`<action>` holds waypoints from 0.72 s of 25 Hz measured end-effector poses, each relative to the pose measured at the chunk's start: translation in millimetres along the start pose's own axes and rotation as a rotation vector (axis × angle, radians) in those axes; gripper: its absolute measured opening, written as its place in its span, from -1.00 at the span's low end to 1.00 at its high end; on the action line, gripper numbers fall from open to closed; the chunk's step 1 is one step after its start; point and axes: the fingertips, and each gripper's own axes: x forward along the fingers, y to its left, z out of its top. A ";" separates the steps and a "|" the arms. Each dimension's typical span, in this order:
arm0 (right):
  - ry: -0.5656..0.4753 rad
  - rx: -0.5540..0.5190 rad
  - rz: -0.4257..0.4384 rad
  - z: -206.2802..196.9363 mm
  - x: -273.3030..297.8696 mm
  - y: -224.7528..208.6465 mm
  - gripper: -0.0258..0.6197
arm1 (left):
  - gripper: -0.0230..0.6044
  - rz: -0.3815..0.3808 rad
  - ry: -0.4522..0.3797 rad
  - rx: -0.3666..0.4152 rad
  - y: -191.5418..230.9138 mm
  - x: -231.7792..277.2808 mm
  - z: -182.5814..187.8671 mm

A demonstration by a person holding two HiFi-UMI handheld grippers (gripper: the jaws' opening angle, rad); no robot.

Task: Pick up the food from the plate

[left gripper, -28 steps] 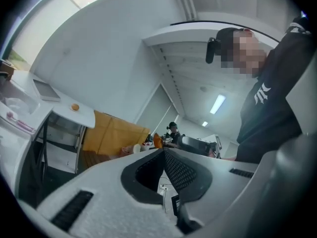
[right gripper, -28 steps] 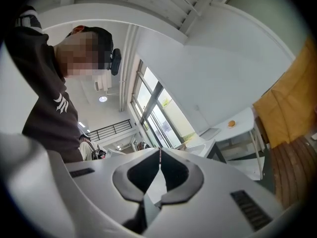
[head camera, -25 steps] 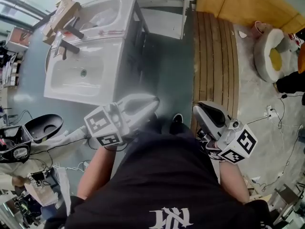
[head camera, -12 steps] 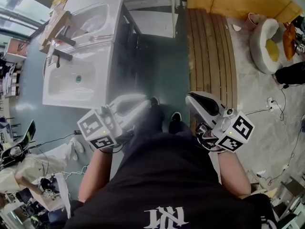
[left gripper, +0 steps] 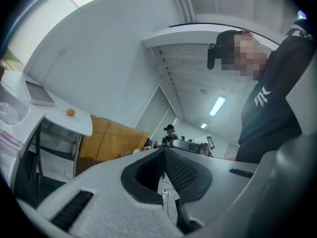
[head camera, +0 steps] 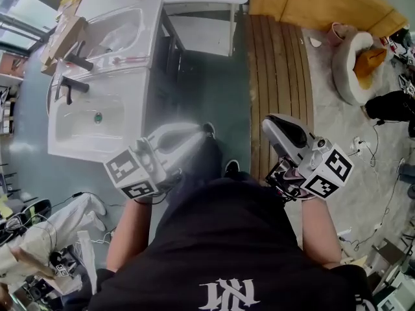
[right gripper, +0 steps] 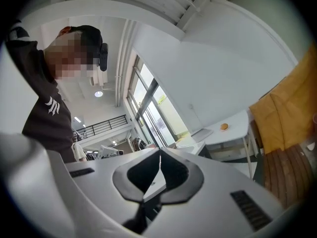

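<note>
The person stands in the middle of the room with both tools held level in front of the body. At the far left, at about 10 o'clock from the person, is the double washbasin (head camera: pixel 91 112).

The left gripper (left gripper: pixel 163 152) has its jaws brought together at the tips, and nothing is between them. Seen along these jaws, the small orange piece of food (left gripper: pixel 70 112) lies at about 10 o'clock, on the white table (left gripper: pixel 83 124), near a flat grey slab (left gripper: pixel 38 93). I cannot make out a plate under the food.

The right gripper (right gripper: pixel 160 155) is also fully closed and holds nothing. Along its jaws the same food appears at about 1 o'clock, on the table's near end.

So the food lies ahead, at about 12 o'clock from the person, between the lines of the two tools — and well apart from both. It looks round, so I see no long axis to line up with. Neither hand seems clearly nearer. In my judgement, either one must first travel to the table and open its jaws before any grasp is possible.
</note>
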 end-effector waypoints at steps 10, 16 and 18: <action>0.051 -0.035 -0.037 53.3 116.6 -47.9 -0.91 | -0.91 -0.009 -0.066 -0.030 120.9 -15.9 76.3; 0.068 -0.094 -0.081 83.6 169.2 -70.0 -0.91 | -0.91 -0.045 -0.079 -0.076 185.1 -24.2 105.6; 0.078 -0.099 -0.098 88.9 180.2 -78.0 -0.91 | -0.91 -0.050 -0.096 -0.100 203.4 -24.9 109.9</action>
